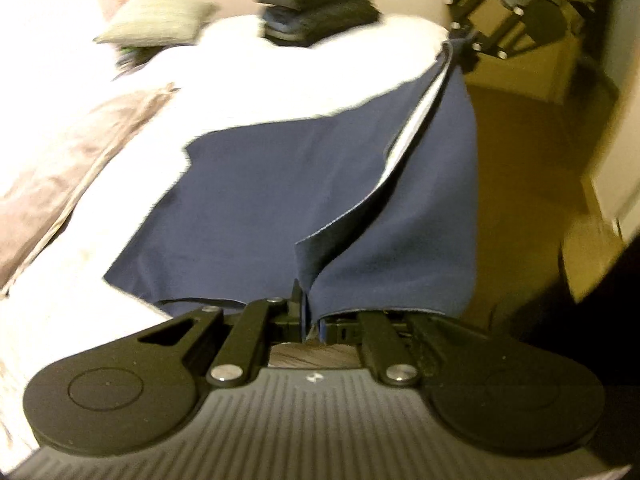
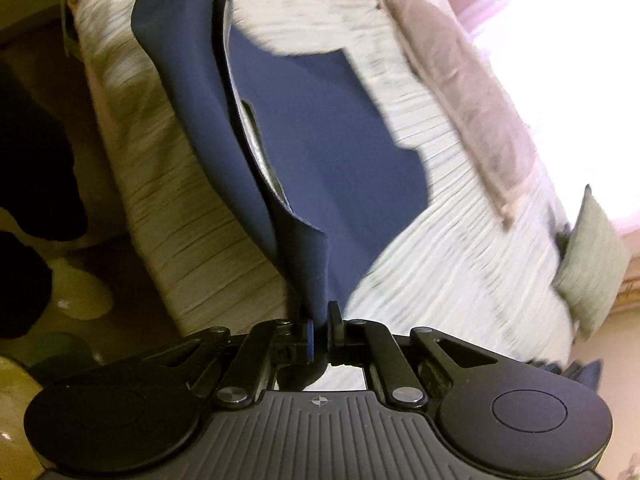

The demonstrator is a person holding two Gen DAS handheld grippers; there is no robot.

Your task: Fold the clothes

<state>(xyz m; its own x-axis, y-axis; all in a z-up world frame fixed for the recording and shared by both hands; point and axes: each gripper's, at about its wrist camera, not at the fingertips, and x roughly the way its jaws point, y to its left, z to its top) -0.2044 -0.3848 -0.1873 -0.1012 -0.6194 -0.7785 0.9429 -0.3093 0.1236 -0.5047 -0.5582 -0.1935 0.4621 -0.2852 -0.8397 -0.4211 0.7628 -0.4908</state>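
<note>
While both grippers pinch it, the navy garment stretches over the bed edge: left gripper jaws closed on one corner, right gripper jaws clamping another.

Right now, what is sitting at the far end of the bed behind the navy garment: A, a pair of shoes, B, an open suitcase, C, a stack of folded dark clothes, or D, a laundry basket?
C: the left wrist view shows a stack of folded dark clothes on the white bed, beyond the navy garment that the left gripper grips.
</note>
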